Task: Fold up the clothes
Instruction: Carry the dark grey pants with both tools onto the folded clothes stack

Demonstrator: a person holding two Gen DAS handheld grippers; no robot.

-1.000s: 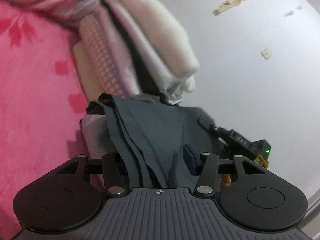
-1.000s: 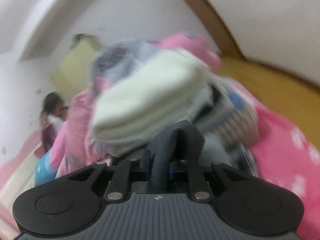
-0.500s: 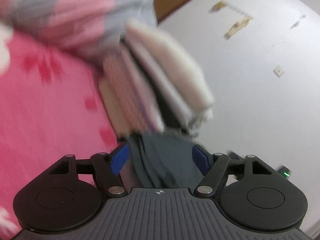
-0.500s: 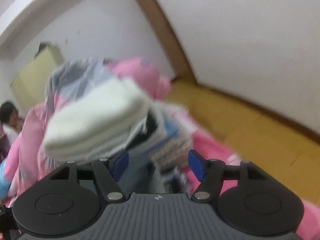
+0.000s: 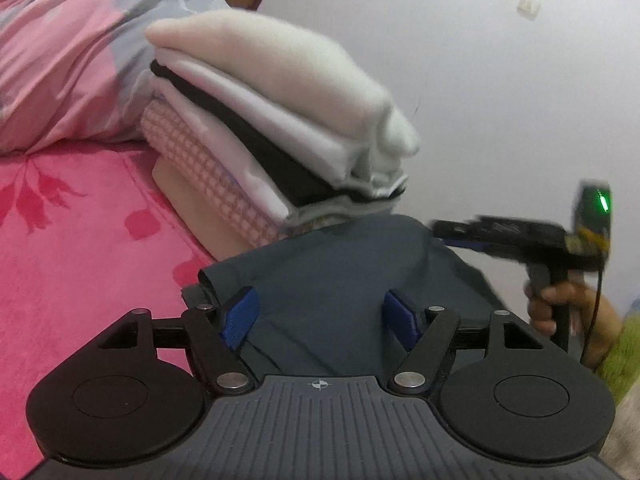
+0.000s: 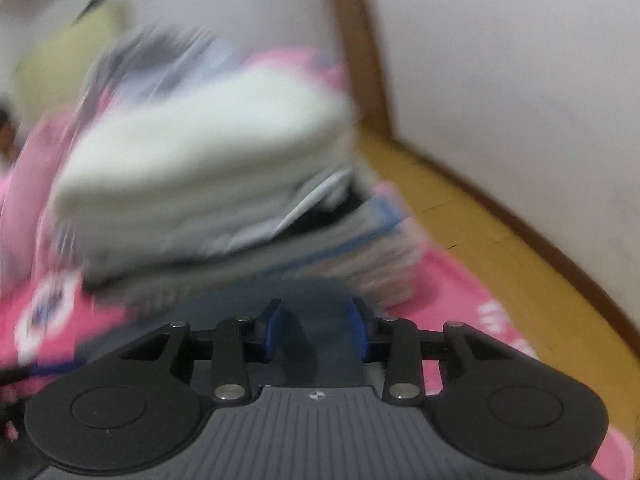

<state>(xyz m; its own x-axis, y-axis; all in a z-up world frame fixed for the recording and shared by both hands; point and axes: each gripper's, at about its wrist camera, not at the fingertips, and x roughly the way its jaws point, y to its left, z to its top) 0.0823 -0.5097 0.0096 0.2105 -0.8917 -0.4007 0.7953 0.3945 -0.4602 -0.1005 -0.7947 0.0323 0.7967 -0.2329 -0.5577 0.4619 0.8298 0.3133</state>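
In the left wrist view the left gripper [image 5: 320,316] fills the bottom of the frame, its blue pads [image 5: 239,317] spread wide apart with nothing clamped between them. A dark grey garment [image 5: 340,276] lies folded in the centre, under and just ahead of the pads, on a pink blanket [image 5: 80,248] that covers the left half of the frame. Behind the garment, in the upper middle, stands a stack [image 5: 276,128] of folded clothes: a thick cream piece on top, white and black layers below, and a pink checked one at the bottom. The garment's far edge reaches the foot of the stack. A pink and grey quilt [image 5: 72,48] is bunched in the upper left. At the right edge a hand [image 5: 560,308] holds the right gripper [image 5: 452,232], which points in over the garment's right side.

The right wrist view is blurred. The right gripper [image 6: 314,330] shows at the bottom centre, its pads [image 6: 358,328] parted with only a gap between them, holding nothing, over the grey garment [image 6: 316,292]. The stack [image 6: 200,152] looms in the centre left. Yellow floor [image 6: 500,240] and a white wall [image 6: 500,60] fill the right side.
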